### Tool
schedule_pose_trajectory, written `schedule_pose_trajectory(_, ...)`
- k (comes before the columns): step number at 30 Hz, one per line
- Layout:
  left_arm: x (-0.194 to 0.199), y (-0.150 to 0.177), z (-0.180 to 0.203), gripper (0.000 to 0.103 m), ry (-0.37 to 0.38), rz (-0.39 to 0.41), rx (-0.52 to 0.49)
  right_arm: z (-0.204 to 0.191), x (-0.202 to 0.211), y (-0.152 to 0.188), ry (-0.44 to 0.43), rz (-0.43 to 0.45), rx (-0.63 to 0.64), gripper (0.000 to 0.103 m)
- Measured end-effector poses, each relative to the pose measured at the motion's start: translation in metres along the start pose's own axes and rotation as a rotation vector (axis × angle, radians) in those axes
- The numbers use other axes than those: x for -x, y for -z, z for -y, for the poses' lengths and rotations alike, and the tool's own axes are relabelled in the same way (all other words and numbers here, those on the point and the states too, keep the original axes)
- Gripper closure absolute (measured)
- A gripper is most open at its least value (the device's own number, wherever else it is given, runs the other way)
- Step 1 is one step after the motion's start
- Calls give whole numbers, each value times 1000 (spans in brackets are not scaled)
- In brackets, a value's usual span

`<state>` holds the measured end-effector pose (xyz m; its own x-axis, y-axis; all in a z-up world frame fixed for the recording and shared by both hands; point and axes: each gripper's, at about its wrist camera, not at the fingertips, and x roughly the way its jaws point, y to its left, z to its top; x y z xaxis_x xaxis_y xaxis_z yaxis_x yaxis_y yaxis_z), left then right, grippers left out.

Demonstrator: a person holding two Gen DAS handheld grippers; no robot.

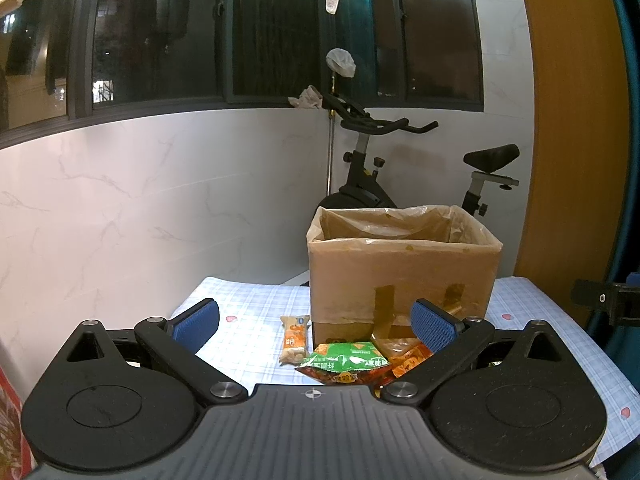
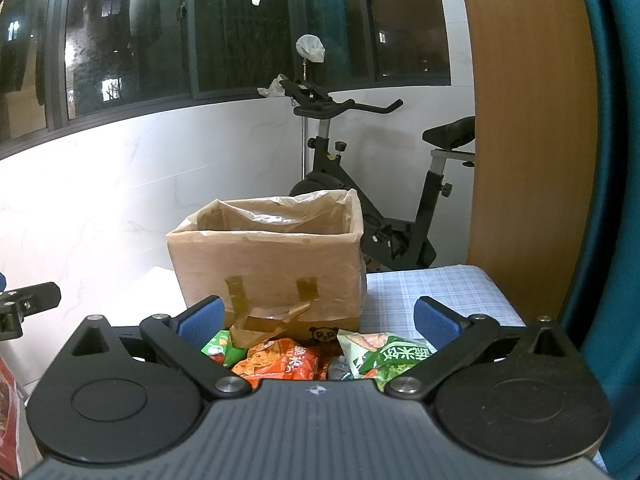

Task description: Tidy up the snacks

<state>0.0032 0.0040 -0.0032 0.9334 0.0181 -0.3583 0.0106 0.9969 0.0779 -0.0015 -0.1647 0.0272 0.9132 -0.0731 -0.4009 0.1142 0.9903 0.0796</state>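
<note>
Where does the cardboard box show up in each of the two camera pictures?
Left wrist view: the cardboard box stands right of centre, behind the snack packets.
Right wrist view: the cardboard box stands left of centre, behind the snack packets.
Shared landmark: the exercise bike behind the box.

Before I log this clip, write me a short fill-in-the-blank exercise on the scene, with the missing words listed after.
1. Both the left tongs and the right tongs are ____, holding nothing.
2. The snack packets, such as the green packet, lie on the checked tablecloth in ____ of the cardboard box.
3. The box is lined with a ____ bag.
4. Behind the table stands an exercise ____.

Missing words: open; front; plastic; bike
</note>
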Motion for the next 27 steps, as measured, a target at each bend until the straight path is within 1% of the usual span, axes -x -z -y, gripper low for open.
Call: schedule_pose_trajectory(27, 0, 1, 0, 0, 13, -7, 10, 0, -2, 0, 6, 3, -2, 0)
